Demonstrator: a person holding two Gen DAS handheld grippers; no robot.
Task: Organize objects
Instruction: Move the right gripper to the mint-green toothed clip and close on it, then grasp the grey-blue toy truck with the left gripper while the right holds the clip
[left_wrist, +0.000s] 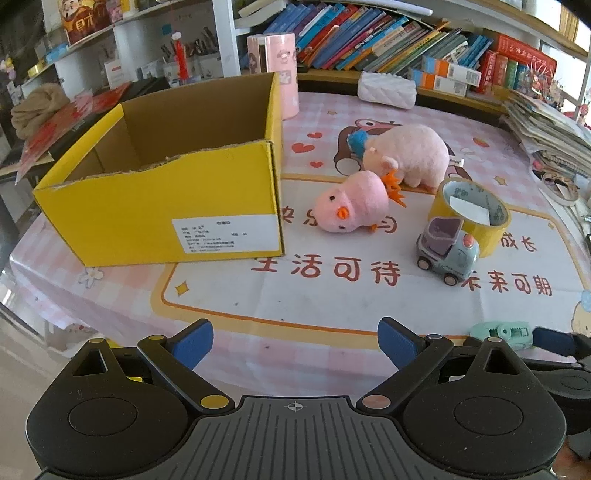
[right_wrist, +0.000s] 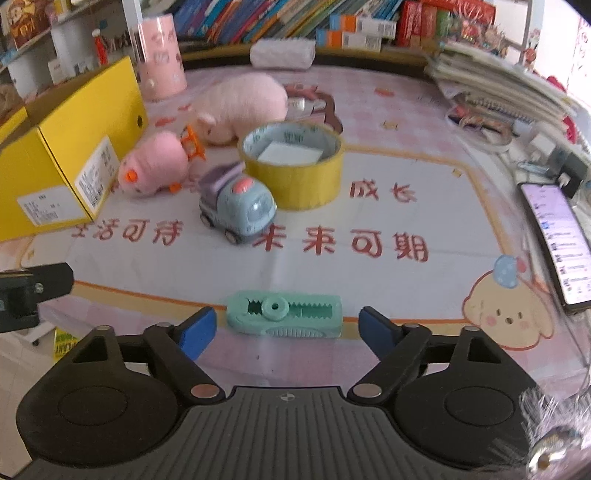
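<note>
right wrist view puts your right gripper (right_wrist: 287, 334) wide apart around the green clip (right_wrist: 283, 314), gripping nothing, lined up to carry it to the yellow box (right_wrist: 55, 173).

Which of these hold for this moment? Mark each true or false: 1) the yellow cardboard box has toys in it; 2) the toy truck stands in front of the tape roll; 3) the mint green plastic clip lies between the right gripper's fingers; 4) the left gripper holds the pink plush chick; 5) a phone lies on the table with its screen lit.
1) False: what shows of the inside of the yellow cardboard box is bare.
2) True: the blue-grey toy truck stands right before the yellow tape roll.
3) True: the mint green plastic clip lies between the open right gripper fingers, unpinched.
4) False: the left gripper is open; the pink plush chick lies apart.
5) True: phone.
</note>
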